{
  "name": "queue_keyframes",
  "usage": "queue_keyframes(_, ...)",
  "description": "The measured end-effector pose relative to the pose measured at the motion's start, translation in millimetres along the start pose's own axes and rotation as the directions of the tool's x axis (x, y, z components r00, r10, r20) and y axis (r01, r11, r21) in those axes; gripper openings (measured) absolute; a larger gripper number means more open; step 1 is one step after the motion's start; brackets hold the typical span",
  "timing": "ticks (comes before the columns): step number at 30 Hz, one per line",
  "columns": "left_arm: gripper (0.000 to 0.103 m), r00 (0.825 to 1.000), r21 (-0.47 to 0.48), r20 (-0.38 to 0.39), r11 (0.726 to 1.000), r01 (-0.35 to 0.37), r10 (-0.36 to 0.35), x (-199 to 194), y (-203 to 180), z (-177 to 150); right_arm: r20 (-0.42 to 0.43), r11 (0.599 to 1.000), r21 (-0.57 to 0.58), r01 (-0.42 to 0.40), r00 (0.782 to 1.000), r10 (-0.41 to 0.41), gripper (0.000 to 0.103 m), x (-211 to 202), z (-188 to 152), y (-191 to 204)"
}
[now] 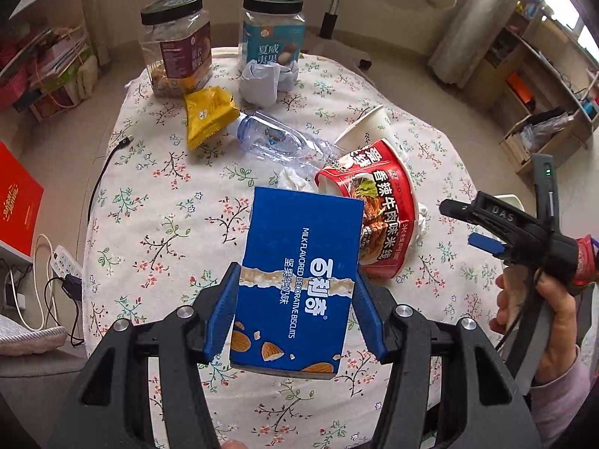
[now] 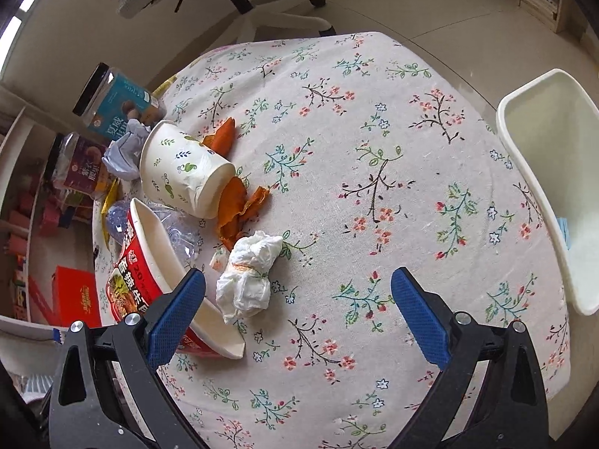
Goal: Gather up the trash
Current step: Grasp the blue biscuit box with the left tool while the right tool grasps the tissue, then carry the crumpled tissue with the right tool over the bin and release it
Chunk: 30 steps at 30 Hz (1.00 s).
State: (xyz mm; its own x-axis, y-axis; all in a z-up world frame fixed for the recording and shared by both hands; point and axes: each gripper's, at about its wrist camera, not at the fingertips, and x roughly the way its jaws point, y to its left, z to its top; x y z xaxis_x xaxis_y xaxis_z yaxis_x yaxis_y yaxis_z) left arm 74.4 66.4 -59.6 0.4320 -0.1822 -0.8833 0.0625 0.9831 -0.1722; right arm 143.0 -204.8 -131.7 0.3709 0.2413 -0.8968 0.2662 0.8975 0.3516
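Both claws hover over the table (image 2: 374, 112): left claw (image 1: 295, 314) clamps the biscuit box (image 1: 299, 277), right claw (image 2: 299, 318) gapes.

The left wrist view looks forward and down from just above the near edge of the surface (image 1: 157, 224), with its own jaws filling the bottom of the frame and two jars (image 1: 176, 45) far off at the top. The right wrist view sits close over the same surface (image 2: 374, 149), angled steeply down, with a white bin (image 2: 554, 194) at the right edge. Both views share the red noodle bowl (image 1: 382, 217) (image 2: 149, 262), the paper cup (image 1: 367, 127) (image 2: 183, 168) and the jars (image 2: 112, 101), at the left of the right wrist frame.
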Motion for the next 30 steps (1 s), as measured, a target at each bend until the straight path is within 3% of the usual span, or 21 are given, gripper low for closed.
queue_keyframes(12, 0.057, 1.0, -0.036, 0.02, 0.999, 0.0, 0.001, -2, 12, 2, -0.04, 0.998, -0.045, 0.035, 0.999, -0.037, 0.079, 42, -3, 28)
queue_keyframes(13, 0.057, 1.0, -0.039, 0.023, 0.999, 0.003, -0.002, -3, 13, 3, -0.028, 0.997, -0.062, 0.04, 0.999, -0.041, 0.074, 42, -4, 31)
queue_keyframes(14, 0.057, 1.0, -0.04, 0.027, 0.999, 0.004, -0.003, -3, 13, 3, -0.019, 0.996, -0.074, 0.043, 0.999, -0.044, 0.059, 42, -5, 34)
queue_keyframes(15, 0.057, 0.999, -0.04, 0.033, 0.999, 0.004, -0.003, -4, 12, 3, -0.017, 0.996, -0.08, 0.026, 0.999, -0.027, 0.05, 40, -4, 35)
queue_keyframes(16, 0.057, 0.999, -0.039, 0.039, 0.999, 0.003, -0.001, -5, 12, 3, -0.024, 0.997, -0.075, -0.004, 1.0, 0.002, 0.033, 39, -4, 35)
queue_keyframes(19, 0.057, 0.998, -0.035, 0.064, 0.999, 0.004, -0.002, -8, 9, 5, 0.021, 0.995, -0.095, 0.003, 1.0, -0.001, 0.033, 26, -2, 36)
queue_keyframes(27, 0.057, 0.99, -0.03, 0.139, 1.0, 0.005, -0.001, -17, -3, 10, 0.121, 0.984, -0.164, -0.062, 0.989, 0.082, 0.032, -23, -2, 39)
queue_keyframes(30, 0.057, 0.985, -0.029, 0.173, 1.0, 0.005, 0.0, -20, -7, 12, 0.169, 0.976, -0.215, -0.045, 0.982, 0.082, 0.033, -39, -6, 43)
